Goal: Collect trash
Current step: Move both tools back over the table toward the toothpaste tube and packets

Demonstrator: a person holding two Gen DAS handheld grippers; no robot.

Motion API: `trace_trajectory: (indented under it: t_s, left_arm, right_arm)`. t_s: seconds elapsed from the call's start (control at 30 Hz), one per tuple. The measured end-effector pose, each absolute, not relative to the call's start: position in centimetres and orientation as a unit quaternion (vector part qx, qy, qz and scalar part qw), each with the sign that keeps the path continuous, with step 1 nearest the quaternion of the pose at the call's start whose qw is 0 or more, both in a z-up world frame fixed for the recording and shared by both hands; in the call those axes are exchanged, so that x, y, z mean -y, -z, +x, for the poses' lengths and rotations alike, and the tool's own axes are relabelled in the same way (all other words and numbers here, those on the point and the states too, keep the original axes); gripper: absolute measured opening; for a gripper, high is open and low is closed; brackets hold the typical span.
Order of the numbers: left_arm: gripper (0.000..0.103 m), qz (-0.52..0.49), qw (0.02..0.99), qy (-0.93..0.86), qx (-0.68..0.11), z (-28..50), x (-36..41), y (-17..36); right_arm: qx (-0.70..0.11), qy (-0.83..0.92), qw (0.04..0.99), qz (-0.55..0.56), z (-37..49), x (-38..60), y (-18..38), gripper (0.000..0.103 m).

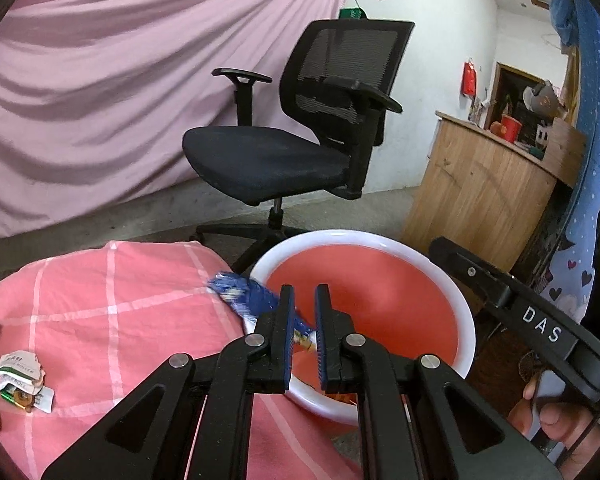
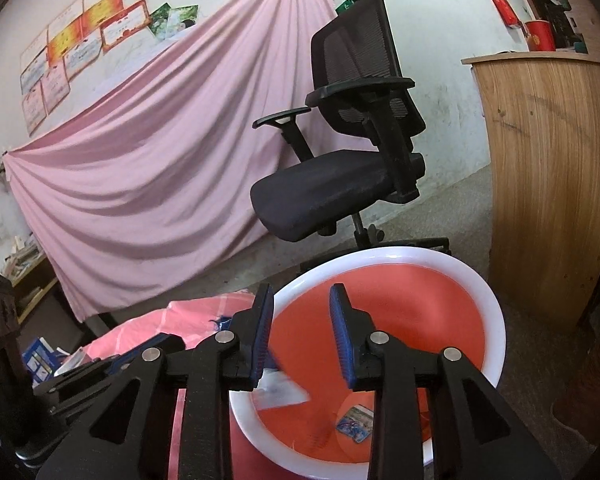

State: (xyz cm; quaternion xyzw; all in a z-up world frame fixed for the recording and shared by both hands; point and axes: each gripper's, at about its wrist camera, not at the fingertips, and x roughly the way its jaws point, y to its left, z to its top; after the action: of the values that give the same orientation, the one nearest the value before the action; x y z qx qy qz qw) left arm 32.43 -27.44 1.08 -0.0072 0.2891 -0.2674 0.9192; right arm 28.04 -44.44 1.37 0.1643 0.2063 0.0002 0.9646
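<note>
A crumpled blue wrapper point(image 1: 242, 296) sticks out to the left of my left gripper point(image 1: 304, 294), whose jaws are shut on its tail over the near rim of a red basin point(image 1: 360, 236) with a white rim. My right gripper point(image 2: 301, 294) stands open above the same basin point(image 2: 420, 255), with nothing between its pads. Below its left finger a blurred white scrap point(image 2: 282, 390) shows inside the basin. A small colourful wrapper point(image 2: 354, 420) lies on the basin's bottom. In the left wrist view a hand point(image 1: 552, 420) holds the right gripper's handle at the right edge.
A pink checked cloth point(image 1: 120, 300) covers the surface left of the basin, with torn packaging point(image 1: 20, 376) at its left edge. A black office chair point(image 1: 300, 140) stands behind the basin and a wooden counter point(image 2: 548, 180) to the right. A pink sheet point(image 2: 160, 160) hangs behind.
</note>
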Motion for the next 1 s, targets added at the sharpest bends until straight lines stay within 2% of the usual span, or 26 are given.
trace_trajectory:
  t_s: [0.07, 0.1, 0.13, 0.3, 0.37, 0.43, 0.5, 0.57, 0.6, 0.63, 0.73, 0.8, 1.0]
  left_arm:
    - [0.017, -0.017, 0.924, 0.255, -0.285, 32.4, 26.6, -1.3]
    - [0.029, -0.024, 0.927, 0.246, -0.282, 32.3, 26.1, -1.4]
    - [0.035, -0.032, 0.929, 0.241, -0.278, 32.3, 25.6, -1.5]
    - [0.035, -0.063, 0.938, 0.211, -0.267, 32.2, 22.8, -2.3]
    - [0.040, -0.068, 0.942, 0.200, -0.261, 32.0, 21.6, -2.7]
    - [0.056, -0.072, 0.948, 0.185, -0.250, 31.5, 20.5, -3.1]
    - [0.061, -0.078, 0.956, 0.168, -0.229, 30.7, 19.1, -3.6]
    - [0.072, -0.080, 0.960, 0.157, -0.218, 30.2, 18.1, -4.0]
    - [0.084, -0.081, 0.963, 0.148, -0.211, 30.0, 17.5, -4.3]
    - [0.092, -0.086, 0.967, 0.135, -0.199, 29.5, 16.5, -4.6]
    - [0.099, -0.100, 0.975, 0.108, -0.169, 28.3, 14.3, -5.1]
    - [0.100, -0.104, 0.977, 0.095, -0.158, 27.8, 13.1, -5.3]
    - [0.100, -0.107, 0.984, 0.051, -0.134, 25.6, 8.8, -5.1]
  right_arm:
    - [-0.204, 0.000, 0.965, 0.162, 28.1, 44.4, -1.5, 0.028]
    - [-0.202, -0.001, 0.966, 0.161, 28.1, 44.3, -1.6, 0.029]
    - [-0.201, -0.003, 0.966, 0.161, 28.1, 44.2, -1.6, 0.029]
    - [-0.192, -0.010, 0.970, 0.148, 28.0, 43.3, -2.1, 0.041]
    - [-0.186, -0.014, 0.972, 0.140, 27.9, 42.7, -2.4, 0.043]
    - [-0.174, -0.019, 0.976, 0.131, 27.8, 42.0, -2.8, 0.050]
    - [-0.159, -0.024, 0.980, 0.120, 27.5, 41.1, -3.3, 0.056]
    - [-0.145, -0.029, 0.983, 0.110, 27.2, 40.2, -3.7, 0.072]
    - [-0.137, -0.032, 0.984, 0.106, 27.1, 39.7, -3.9, 0.078]
    - [-0.131, -0.036, 0.985, 0.103, 27.0, 39.3, -4.0, 0.079]
    - [-0.107, -0.050, 0.989, 0.091, 26.6, 37.9, -4.5, 0.089]
    - [-0.089, -0.060, 0.991, 0.085, 26.2, 37.0, -4.8, 0.103]
    - [-0.035, -0.106, 0.992, 0.065, 25.3, 33.8, -5.6, 0.103]
